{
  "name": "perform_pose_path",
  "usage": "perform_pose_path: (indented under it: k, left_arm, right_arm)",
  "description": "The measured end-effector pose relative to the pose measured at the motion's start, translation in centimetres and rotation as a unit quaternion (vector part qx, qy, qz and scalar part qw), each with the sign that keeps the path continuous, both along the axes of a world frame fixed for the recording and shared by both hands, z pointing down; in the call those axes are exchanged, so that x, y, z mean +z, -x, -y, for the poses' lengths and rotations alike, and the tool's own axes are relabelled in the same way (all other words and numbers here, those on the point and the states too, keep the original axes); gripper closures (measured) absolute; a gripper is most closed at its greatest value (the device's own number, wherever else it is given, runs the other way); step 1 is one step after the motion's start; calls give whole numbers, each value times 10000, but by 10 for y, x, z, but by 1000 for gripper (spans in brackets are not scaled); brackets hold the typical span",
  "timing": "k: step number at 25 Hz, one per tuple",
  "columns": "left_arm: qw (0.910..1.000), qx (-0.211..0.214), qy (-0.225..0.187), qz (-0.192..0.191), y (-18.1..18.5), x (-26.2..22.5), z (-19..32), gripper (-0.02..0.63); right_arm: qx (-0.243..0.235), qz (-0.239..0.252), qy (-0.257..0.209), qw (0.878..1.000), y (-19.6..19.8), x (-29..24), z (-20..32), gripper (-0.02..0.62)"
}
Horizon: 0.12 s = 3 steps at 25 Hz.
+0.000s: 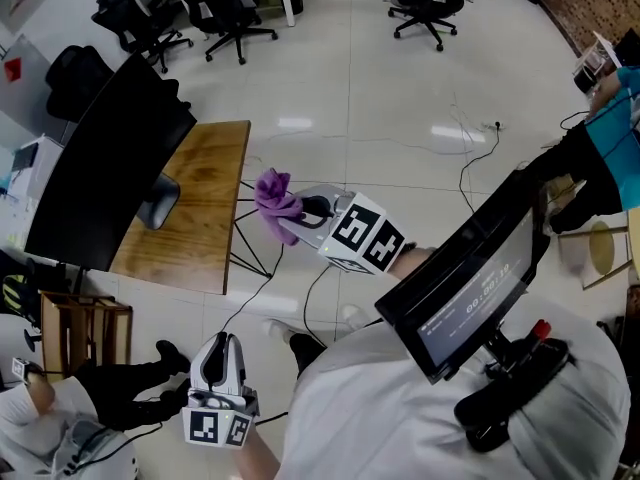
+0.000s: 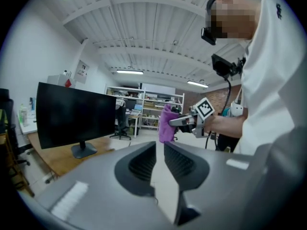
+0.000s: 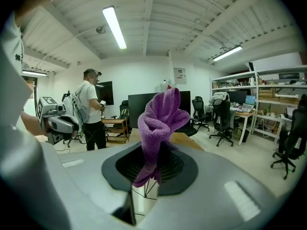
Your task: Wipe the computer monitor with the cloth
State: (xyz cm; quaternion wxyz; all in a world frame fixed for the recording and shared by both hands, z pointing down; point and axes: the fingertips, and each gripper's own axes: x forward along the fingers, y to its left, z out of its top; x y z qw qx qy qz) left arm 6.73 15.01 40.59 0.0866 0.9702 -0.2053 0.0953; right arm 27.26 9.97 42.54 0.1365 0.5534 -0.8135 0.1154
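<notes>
Two pads [image 3: 169, 165] of your right gripper [image 3: 149, 169] are pressed together on the lower end of the purple cloth [image 3: 160, 119]. The rest of the cloth stands up out of them in a loose twisted bunch that fills the middle of the right gripper view. In the head view the right gripper [image 1: 288, 226] sits just left of centre, with the cloth [image 1: 272, 196] sticking out toward the upper left. The cloth hangs in the air just beside the near right corner of the wooden table [image 1: 205, 203], not touching it.

Your left gripper [image 2: 159, 159] has its jaws slightly parted, with only a narrow slit between them. Nothing sits in that slit; pale floor shows through it. In the head view the left gripper [image 1: 221, 348] is low in the frame, left of centre, over the floor [image 1: 380, 98] and well apart from the table.

The monitor [image 1: 105, 163] stands on the table at the left of the head view, its screen dark and its round foot [image 1: 158, 206] on the wood. Neither gripper nor the cloth touches it. In the left gripper view the monitor [image 2: 74, 119] fills the left side, while the cloth and right gripper appear right of centre, clear of the screen. In the right gripper view part of the monitor [image 3: 135, 108] shows behind the cloth.

Several black office chairs [image 1: 235, 13] stand along the top of the head view. Another person [image 3: 91, 114] stands at the left of the right gripper view.
</notes>
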Motion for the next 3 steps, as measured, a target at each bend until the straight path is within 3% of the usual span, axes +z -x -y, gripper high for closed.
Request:
perform_pose_path:
  k: [3]
  left_arm:
    - [10000, -4, -16, 18, -12, -4, -6, 532]
  right_arm:
    - [-39, -7, -1, 10000, -6, 1, -5, 536]
